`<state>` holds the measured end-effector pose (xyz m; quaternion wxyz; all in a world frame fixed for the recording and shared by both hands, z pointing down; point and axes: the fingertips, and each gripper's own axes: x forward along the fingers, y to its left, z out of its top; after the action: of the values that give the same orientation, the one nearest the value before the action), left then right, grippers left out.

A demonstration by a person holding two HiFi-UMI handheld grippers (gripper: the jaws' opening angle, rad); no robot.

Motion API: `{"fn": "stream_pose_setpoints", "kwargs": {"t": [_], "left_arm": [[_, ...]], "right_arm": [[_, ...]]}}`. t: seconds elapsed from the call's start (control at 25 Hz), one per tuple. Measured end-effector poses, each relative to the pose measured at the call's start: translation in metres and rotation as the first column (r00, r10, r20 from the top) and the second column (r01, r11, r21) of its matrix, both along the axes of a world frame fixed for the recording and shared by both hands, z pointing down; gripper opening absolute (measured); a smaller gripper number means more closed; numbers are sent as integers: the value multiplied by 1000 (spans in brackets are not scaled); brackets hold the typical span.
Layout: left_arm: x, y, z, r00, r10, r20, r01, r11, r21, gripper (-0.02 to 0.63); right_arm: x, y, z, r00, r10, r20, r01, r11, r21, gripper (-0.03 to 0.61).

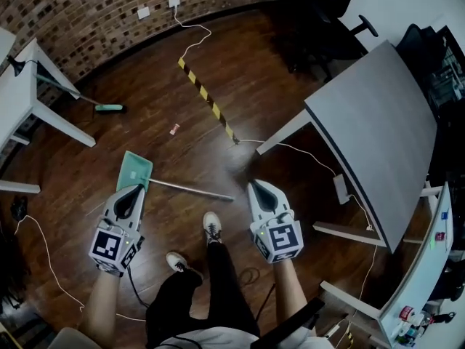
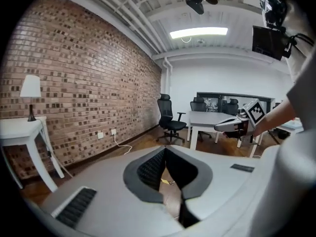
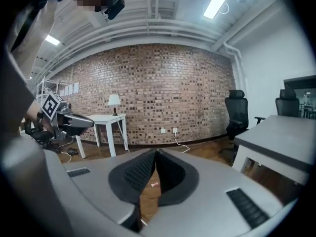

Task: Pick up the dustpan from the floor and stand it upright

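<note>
Teal plastic forms the dustpan, which lies flat on the dark wooden floor. Its long metal handle also lies down and runs off to the right of the pan.

The left hand-held gripper is at the near edge of the dustpan in the head view. Whether it touches the pan I cannot tell. Its jaws are closed together and nothing is between them. The right hand-held gripper is to the right of the dustpan, just past the free end of the handle and apart from it. Its jaws are closed too, and it holds nothing.

A small pink scrap lies on the floor a little beyond the dustpan. A green broom lies further beyond the dustpan, well apart from it, next to a white table. A yellow and black strip runs on the floor beyond the dustpan, to its right. A grey table stands far to the right of the dustpan.
</note>
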<state>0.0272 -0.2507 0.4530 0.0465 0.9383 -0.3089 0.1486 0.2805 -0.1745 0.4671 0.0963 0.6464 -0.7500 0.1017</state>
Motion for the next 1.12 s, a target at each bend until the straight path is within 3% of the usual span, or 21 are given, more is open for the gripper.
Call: {"fn": "stream_pose_setpoints", "kwargs": {"t": [0.16,0.4,0.48,0.68,0.8,0.96,1.12], "left_arm": [[48,-8,76,1000,29,-7,-30,999,-39,-2],[105,-12,207,994,108,-10,-108,988,-112,-3],[111,-14,248,991,132,-1,-131,983,-128,-3],[105,-22,337,988,150,22,-145,976,-163,-3],[102,-27,379,983,177,36,-170,973,-154,-3],[106,-31,430,971,232,57,-223,966,-131,-3],[118,-28,460,968,248,27,-240,956,-166,-3]], "right_arm": [[26,-1,81,999,-3,33,4,1000,-29,14],[38,-2,237,998,-64,28,68,987,-145,17],[40,1,291,998,-54,34,60,978,-198,66],[45,22,429,1000,10,24,-2,943,-334,96],[51,40,507,996,86,23,-69,912,-404,246],[53,62,596,991,135,-23,-130,875,-466,272],[48,77,667,991,108,-80,-134,848,-513,312]]}}
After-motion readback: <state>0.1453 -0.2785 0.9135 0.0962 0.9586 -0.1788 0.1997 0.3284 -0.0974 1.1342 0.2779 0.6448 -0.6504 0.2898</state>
